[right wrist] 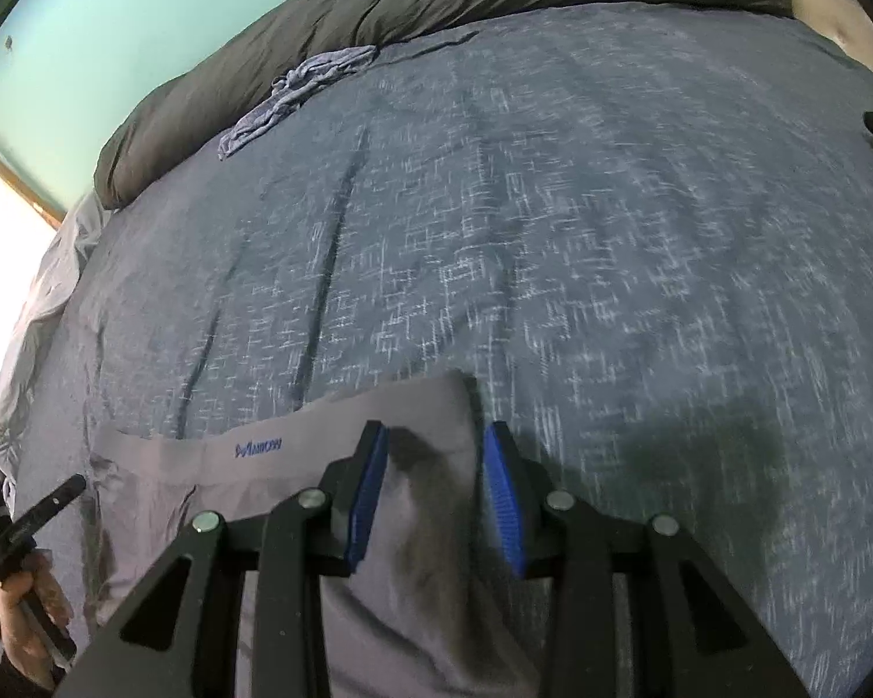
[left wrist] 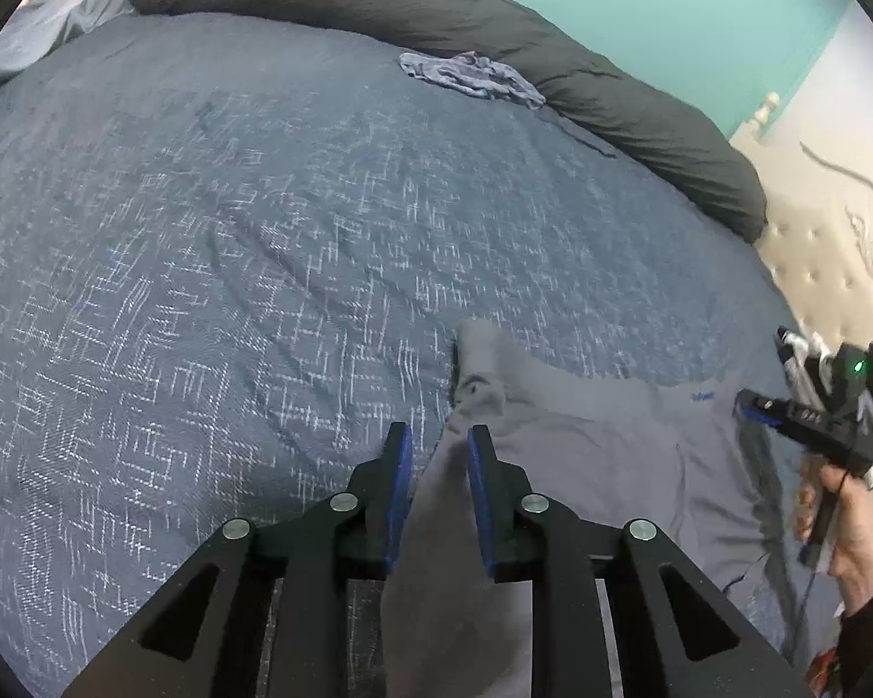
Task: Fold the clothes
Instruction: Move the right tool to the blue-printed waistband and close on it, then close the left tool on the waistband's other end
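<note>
Both my grippers, left (left wrist: 439,436) and right (right wrist: 433,436), hang part-open over grey garment (left wrist: 599,442) beneath, gripping nothing; folding barely started.

My matt black plastic left gripper (left wrist: 439,436) with ribbed blue pads, smooth grey jersey garment (left wrist: 582,453), coarse woven blue bedspread (left wrist: 233,221), crumpled charcoal duvet (left wrist: 436,11)

A grey garment (right wrist: 332,453) with small blue lettering lies spread flat on the bed, one corner bunched up.
</note>
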The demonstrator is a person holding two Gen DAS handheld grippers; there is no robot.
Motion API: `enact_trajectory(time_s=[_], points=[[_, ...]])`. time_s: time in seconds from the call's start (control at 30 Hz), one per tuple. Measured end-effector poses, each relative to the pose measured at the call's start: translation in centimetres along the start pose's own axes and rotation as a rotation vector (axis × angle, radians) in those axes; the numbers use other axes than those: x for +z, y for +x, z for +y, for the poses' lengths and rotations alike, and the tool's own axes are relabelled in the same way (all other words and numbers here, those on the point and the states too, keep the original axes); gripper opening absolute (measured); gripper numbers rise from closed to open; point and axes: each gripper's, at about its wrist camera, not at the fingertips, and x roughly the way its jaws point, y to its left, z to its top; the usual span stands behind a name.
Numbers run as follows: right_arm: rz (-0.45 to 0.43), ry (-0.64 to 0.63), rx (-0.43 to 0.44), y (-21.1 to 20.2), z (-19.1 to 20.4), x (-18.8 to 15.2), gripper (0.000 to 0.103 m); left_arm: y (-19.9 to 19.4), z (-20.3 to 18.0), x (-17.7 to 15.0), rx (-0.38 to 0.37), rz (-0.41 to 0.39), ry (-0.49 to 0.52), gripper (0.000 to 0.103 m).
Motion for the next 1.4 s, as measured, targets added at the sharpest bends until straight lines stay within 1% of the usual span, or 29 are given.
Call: enact_trajectory(time_s=[0.03,0.07,0.1,0.13,0.17,0.3,0.4,0.53,0.63,0.7,0.8,0.87,0.9,0.93,1.0,1.07,1.13,1.17,1.2,1.23,1.27,1.33,1.4], points=[[0.003,-0.012,-0.005,0.3,0.2,0.1,0.035,0.0,0.0,0.3,-0.003,0.001,-0.001,0.022],[0.002,-0.026,-0.013,0.5,0.4,0.1,0.033,0.2,-0.1,0.6,-0.001,0.003,0.003,0.025],[0.0,-0.04,-0.021,0.6,0.5,0.1,0.026,0.3,-0.2,0.9,0.001,0.006,0.008,0.028],[-0.004,-0.053,-0.041,0.7,0.6,0.1,0.014,0.5,-0.2,1.2,0.002,0.008,0.009,0.029],[-0.007,-0.061,-0.054,0.7,0.6,0.1,0.01,0.7,-0.2,1.4,-0.002,0.009,0.003,0.03],[-0.018,-0.091,-0.101,0.4,0.5,0.3,0.002,1.3,-0.3,1.9,0.002,0.019,-0.006,0.03],[-0.044,-0.098,-0.119,-0.1,0.0,0.8,0.002,1.6,-0.7,2.0,0.006,0.028,0.002,0.03],[-0.069,-0.063,-0.125,-0.6,-1.0,1.9,0.001,1.7,-1.1,2.3,0.014,0.033,0.012,0.03],[-0.076,-0.071,-0.166,-0.4,-1.3,2.4,0.0,1.8,-1.3,2.8,0.011,0.041,0.009,0.03],[-0.069,-0.048,-0.153,-0.1,-1.8,2.6,0.0,1.8,-1.5,3.1,0.012,0.042,0.012,0.03],[-0.036,-0.01,-0.075,0.5,-1.9,3.2,0.001,1.9,-1.5,3.3,0.01,0.048,0.008,0.03],[-0.042,-0.005,-0.044,0.3,-1.5,3.3,0.003,1.9,-1.4,3.4,0.016,0.05,0.004,0.031],[-0.041,-0.005,-0.033,0.2,-1.1,3.3,0.007,1.9,-1.3,3.4,0.019,0.049,0.001,0.031],[-0.038,-0.008,-0.025,0.1,-0.8,3.2,0.019,1.9,-1.3,3.4,0.022,0.048,-0.001,0.031],[-0.029,-0.037,-0.037,0.3,0.0,3.1,0.034,2.0,-1.2,3.4,0.025,0.046,-0.003,0.031],[-0.019,-0.081,-0.059,0.9,1.0,2.9,0.034,2.0,-1.3,3.4,0.028,0.046,0.001,0.031],[-0.007,-0.117,-0.107,1.3,1.6,2.3,0.034,2.1,-1.6,3.5,0.032,0.046,0.007,0.031],[-0.012,-0.126,-0.114,1.4,1.6,2.1,0.033,2.2,-1.7,3.5,0.033,0.048,0.009,0.031],[-0.018,-0.133,-0.119,1.4,1.7,2.0,0.024,2.2,-1.9,3.4,0.035,0.049,0.012,0.031],[-0.025,-0.14,-0.123,1.3,1.7,1.8,0.01,2.3,-2.0,3.4,0.035,0.051,0.013,0.031],[-0.024,-0.149,-0.133,1.4,1.8,1.8,0.006,2.4,-2.1,3.5,0.035,0.053,0.014,0.031],[-0.027,-0.169,-0.147,1.3,1.8,1.6,0.004,2.5,-2.1,3.5,0.034,0.055,0.017,0.031],[-0.051,-0.174,-0.152,0.5,1.6,1.3,0.003,2.5,-2.1,3.6,0.034,0.053,0.019,0.031]])
